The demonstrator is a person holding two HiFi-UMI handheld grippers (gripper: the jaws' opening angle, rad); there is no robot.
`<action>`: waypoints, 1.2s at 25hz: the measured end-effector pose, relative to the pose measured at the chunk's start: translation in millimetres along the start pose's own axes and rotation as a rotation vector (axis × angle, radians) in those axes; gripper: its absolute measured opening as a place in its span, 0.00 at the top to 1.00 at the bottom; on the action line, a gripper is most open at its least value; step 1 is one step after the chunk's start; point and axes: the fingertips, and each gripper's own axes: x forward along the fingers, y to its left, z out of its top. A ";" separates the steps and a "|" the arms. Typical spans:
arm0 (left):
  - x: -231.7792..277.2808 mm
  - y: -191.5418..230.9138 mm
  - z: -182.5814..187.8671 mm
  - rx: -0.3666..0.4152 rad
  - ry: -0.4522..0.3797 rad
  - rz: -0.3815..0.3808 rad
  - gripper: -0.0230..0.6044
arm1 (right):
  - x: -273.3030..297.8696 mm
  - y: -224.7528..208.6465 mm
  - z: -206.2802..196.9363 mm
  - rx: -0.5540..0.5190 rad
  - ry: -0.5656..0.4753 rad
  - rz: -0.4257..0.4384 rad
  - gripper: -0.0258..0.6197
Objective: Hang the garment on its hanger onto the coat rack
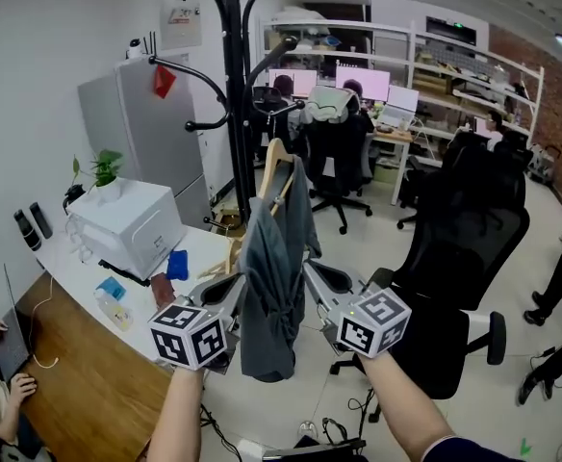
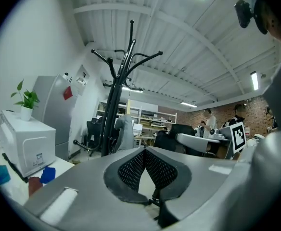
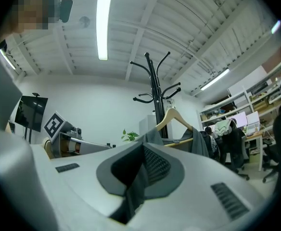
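Observation:
A grey garment [image 1: 273,296] hangs on a wooden hanger [image 1: 274,166] in the air in front of the black coat rack [image 1: 234,85]. My right gripper [image 1: 310,272] is at the garment's right edge. In the right gripper view its jaws [image 3: 143,148] are shut on a fold of grey fabric [image 3: 135,186], with the hanger [image 3: 172,118] beyond. My left gripper [image 1: 238,285] is at the garment's left edge. In the left gripper view its tips [image 2: 144,152] meet and no fabric shows between the pads. The hanger's hook is not clear.
A white box-shaped machine [image 1: 127,221] and a potted plant [image 1: 98,169] stand on the white table at left, by a grey cabinet [image 1: 146,123]. A black office chair [image 1: 454,277] is close on the right. People sit at desks behind, and a person's hands are at the wooden desk [image 1: 79,383].

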 end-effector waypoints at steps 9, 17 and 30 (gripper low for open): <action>-15.6 -27.3 -12.7 -0.012 0.005 -0.036 0.96 | -30.4 31.8 -13.0 -0.017 0.054 -0.019 0.96; -23.4 -41.1 -22.7 -0.009 0.023 -0.049 0.96 | -37.3 42.7 -16.3 -0.017 0.077 -0.012 0.96; -25.8 -41.5 -24.6 0.005 0.044 -0.054 0.96 | -33.8 47.4 -18.3 -0.008 0.077 -0.001 0.96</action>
